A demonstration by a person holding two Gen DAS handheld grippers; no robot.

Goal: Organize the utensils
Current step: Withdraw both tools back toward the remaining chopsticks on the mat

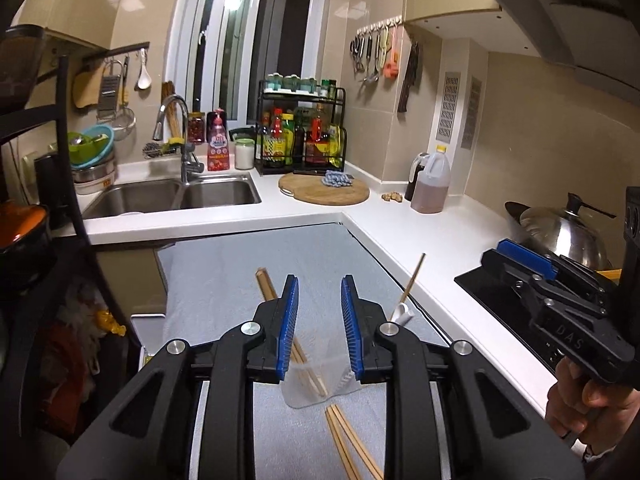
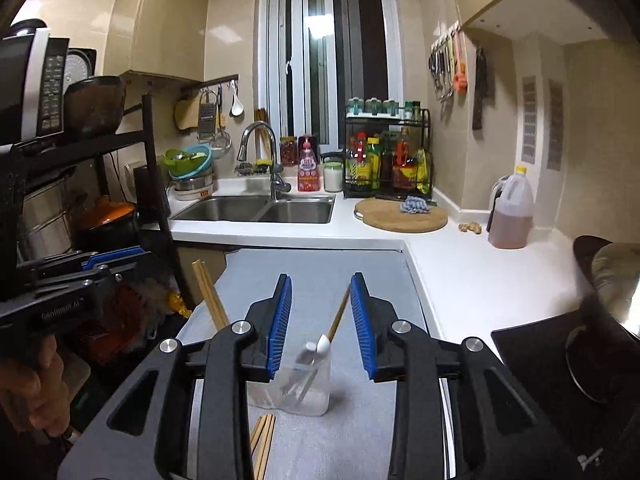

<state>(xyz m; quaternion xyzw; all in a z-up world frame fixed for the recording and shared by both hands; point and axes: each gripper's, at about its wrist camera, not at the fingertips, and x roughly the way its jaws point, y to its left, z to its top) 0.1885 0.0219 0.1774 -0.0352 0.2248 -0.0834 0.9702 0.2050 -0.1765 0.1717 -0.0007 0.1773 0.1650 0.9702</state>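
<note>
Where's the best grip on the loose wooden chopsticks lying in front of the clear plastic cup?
Pinch the loose wooden chopsticks mid-shaft from above, fingers spanning the bundle. They lie flat on the grey mat, with the ends nearest the clear plastic cup crowded.

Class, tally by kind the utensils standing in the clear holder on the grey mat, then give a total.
Chopsticks: 2
Wooden-handled spoon: 1
Total in the clear holder: 3

Blue-padded black left gripper (image 1: 319, 300), grey mat (image 1: 224, 280)
</note>
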